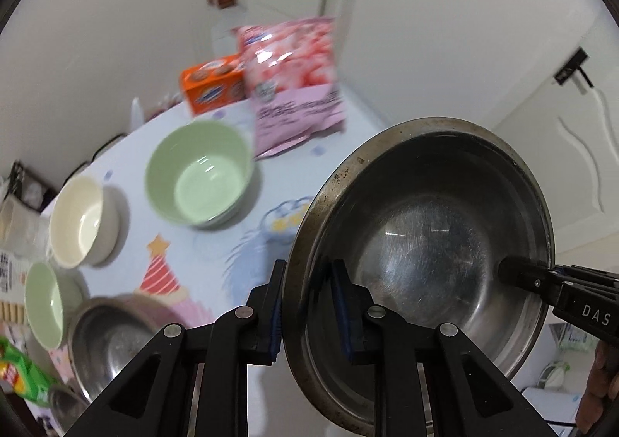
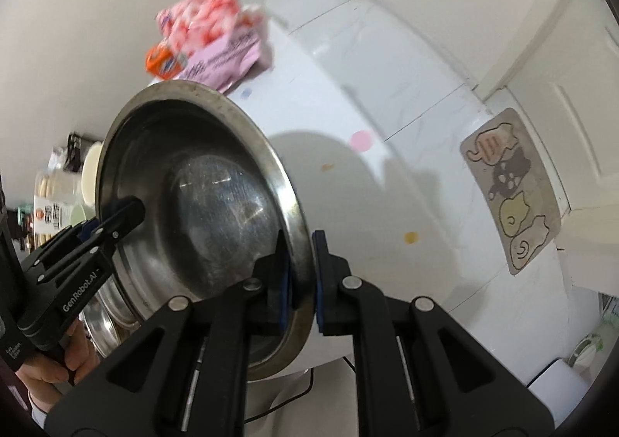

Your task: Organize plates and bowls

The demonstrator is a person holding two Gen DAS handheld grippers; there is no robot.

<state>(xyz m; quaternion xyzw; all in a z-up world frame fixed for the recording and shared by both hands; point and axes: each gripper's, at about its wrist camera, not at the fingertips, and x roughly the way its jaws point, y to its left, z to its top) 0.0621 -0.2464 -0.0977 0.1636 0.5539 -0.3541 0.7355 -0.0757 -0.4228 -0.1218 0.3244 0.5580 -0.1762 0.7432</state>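
Left wrist | steel bowl (image 1: 421, 243): scuffed, tarnished rim, tilted | left gripper (image 1: 309, 305) + right gripper (image 2: 300, 278) clamped on rim

home dining corner: round table (image 1: 216, 255) with cartoon party cloth, snack bag (image 1: 294, 89), biscuit box (image 1: 212, 89), white panelled doors (image 1: 464, 31), cat floor mat (image 2: 510, 189).

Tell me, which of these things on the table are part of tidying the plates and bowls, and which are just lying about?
Part of the job: the big steel bowl, gripped on opposite rims by the left gripper and right gripper; large green bowl; cream bowl; small green bowl; another steel bowl.

Just lying about: pink snack bag; orange box; green packet.
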